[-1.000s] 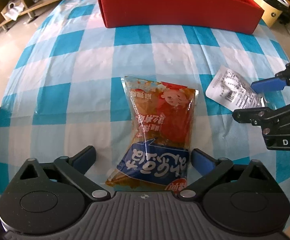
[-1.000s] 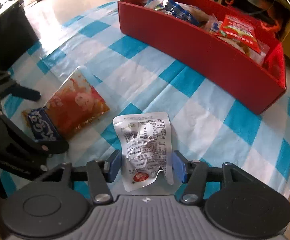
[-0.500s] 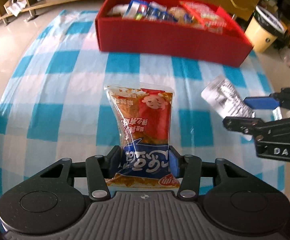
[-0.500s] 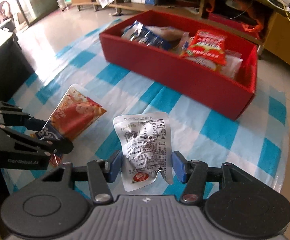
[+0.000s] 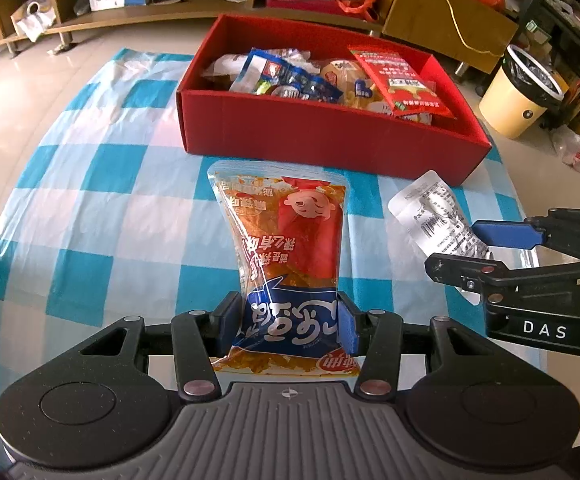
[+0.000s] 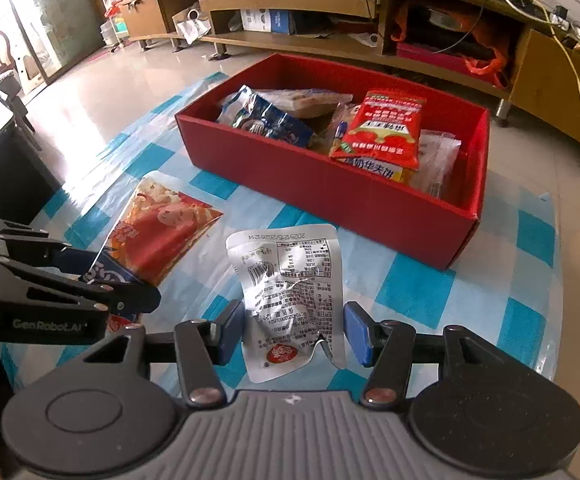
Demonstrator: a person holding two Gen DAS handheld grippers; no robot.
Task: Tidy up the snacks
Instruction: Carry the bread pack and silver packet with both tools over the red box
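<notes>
A living room with low wooden shelving along the wall frames a worktop (image 5: 101, 184) spread with a blue-and-white checked cloth, where a red box (image 5: 330, 136) already holds several snack packets. The left gripper (image 5: 290, 320) has its fingers (image 5: 227, 322) pressed against the sides of an orange snack packet (image 5: 285, 248), gripping its blue printed end, the rest of the pack reaching out toward the box. Beside it, the right gripper (image 6: 294, 330) has its fingers (image 6: 356, 332) closed in on the lower part of a silver packet (image 6: 290, 284), its printed label side facing up. Both packets appear raised clear of the cloth, short of the box's near wall. The sorting looks well advanced: most snacks sit in the box, no other loose packets show on the visible cloth, and these two in hand seem to be the last. What remains, by all appearances, is to carry each over the rim and let go inside.
</notes>
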